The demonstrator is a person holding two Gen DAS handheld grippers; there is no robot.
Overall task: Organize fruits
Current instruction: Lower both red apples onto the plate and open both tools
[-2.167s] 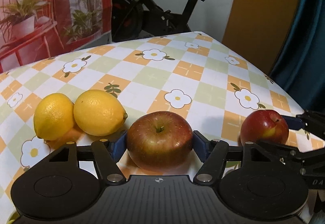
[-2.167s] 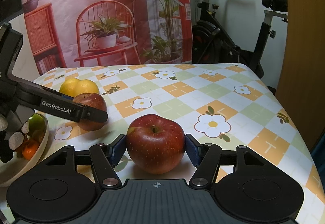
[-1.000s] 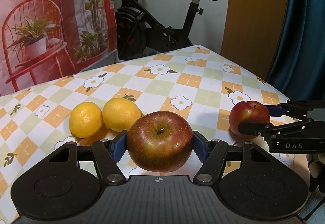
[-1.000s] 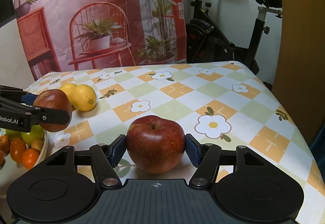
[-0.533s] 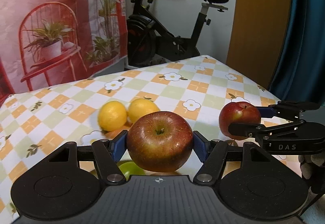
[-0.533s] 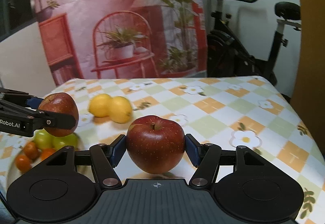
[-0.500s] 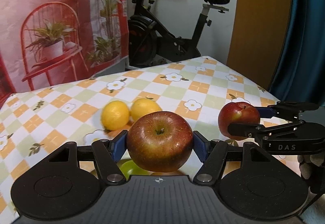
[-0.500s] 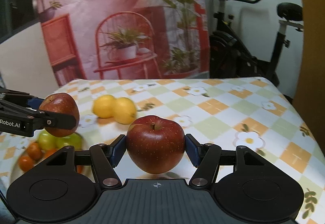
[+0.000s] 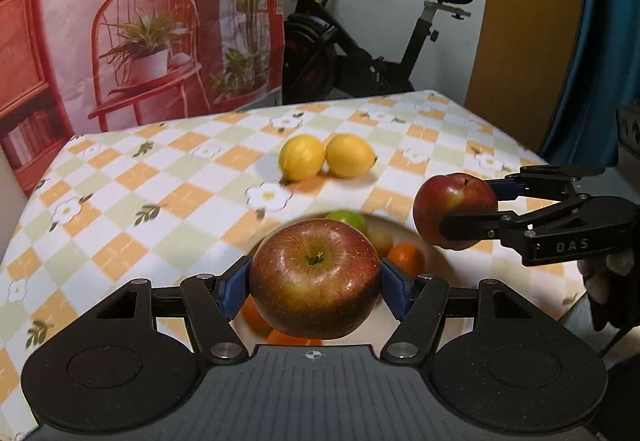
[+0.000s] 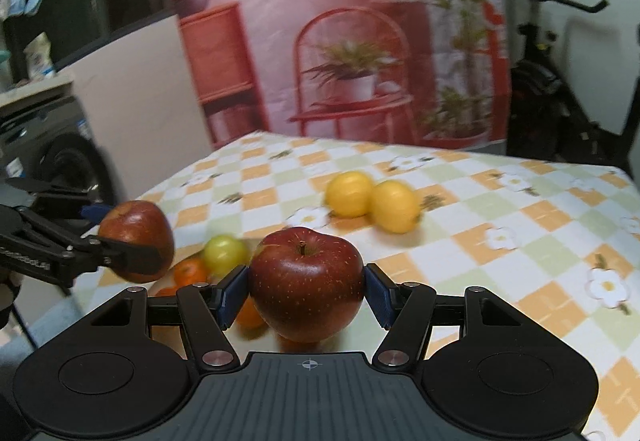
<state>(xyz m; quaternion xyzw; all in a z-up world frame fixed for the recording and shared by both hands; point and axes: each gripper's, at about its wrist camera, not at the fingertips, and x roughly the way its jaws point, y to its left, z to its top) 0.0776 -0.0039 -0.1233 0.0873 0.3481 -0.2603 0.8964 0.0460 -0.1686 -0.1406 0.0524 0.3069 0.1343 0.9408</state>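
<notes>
Above white bowl (image 9: 440, 253), left gripper (image 9: 315, 287) clamps round, glossy red-green apple (image 9: 315, 283) between blue ribbed fingers (image 9: 234, 287), clear of surface. Right gripper (image 10: 306, 293) grips darker red, speckled apple (image 10: 306, 281) the same way, held up beside bowl's edge. Bowl holds smooth green fruit (image 9: 348, 219) and small oranges (image 9: 406, 259). Two yellow, dimpled lemons (image 9: 328, 160) lie touching on checked, flower-print cloth (image 9: 120, 201) covering surface, beyond bowl.
</notes>
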